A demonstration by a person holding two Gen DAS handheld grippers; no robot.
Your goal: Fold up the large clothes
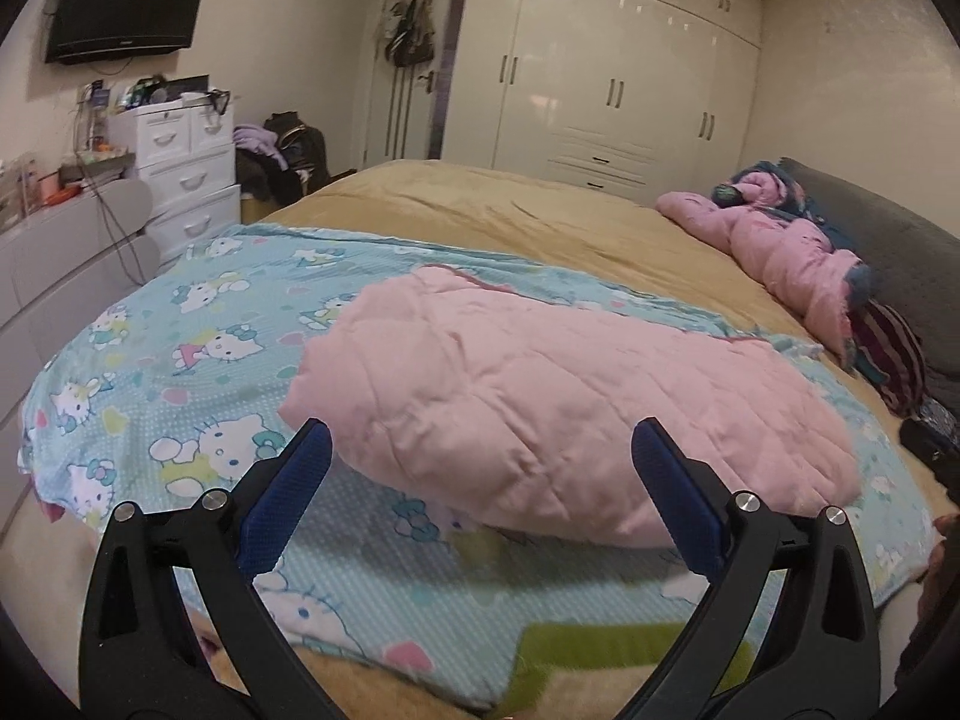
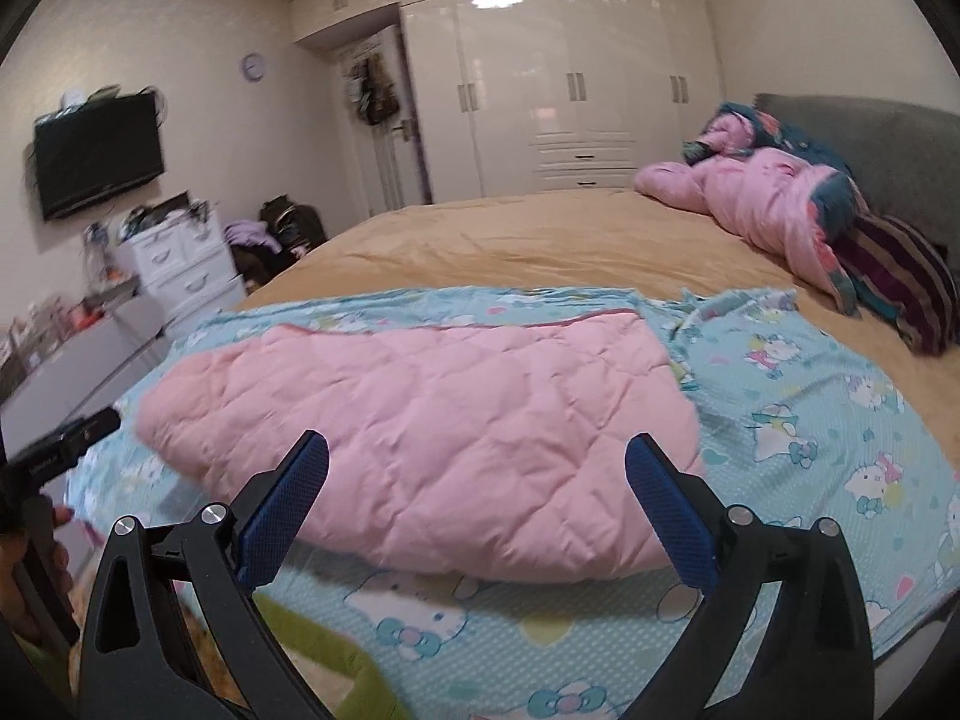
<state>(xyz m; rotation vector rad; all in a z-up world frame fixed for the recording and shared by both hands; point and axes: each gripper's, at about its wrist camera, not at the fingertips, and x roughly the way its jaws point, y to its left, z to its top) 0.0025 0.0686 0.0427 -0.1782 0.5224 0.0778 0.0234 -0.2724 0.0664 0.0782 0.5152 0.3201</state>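
On bed (image 1: 510,204), near edge: quilt (image 1: 540,408), pink side folded over blue print (one fold apparently done, more left). Left hand-held gripper (image 1: 480,456) and right hand-held gripper (image 2: 477,465): both released, empty.

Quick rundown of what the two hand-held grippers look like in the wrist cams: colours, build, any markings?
Both look alike. The left hand-held gripper has two black plastic fingers with slotted cut-outs, silver round pivot bolts, and blue textured pads on the inner faces. The right hand-held gripper has the same black frame, silver bolts and blue pads. No cables or readable markings show on either. No sleeves are visible.
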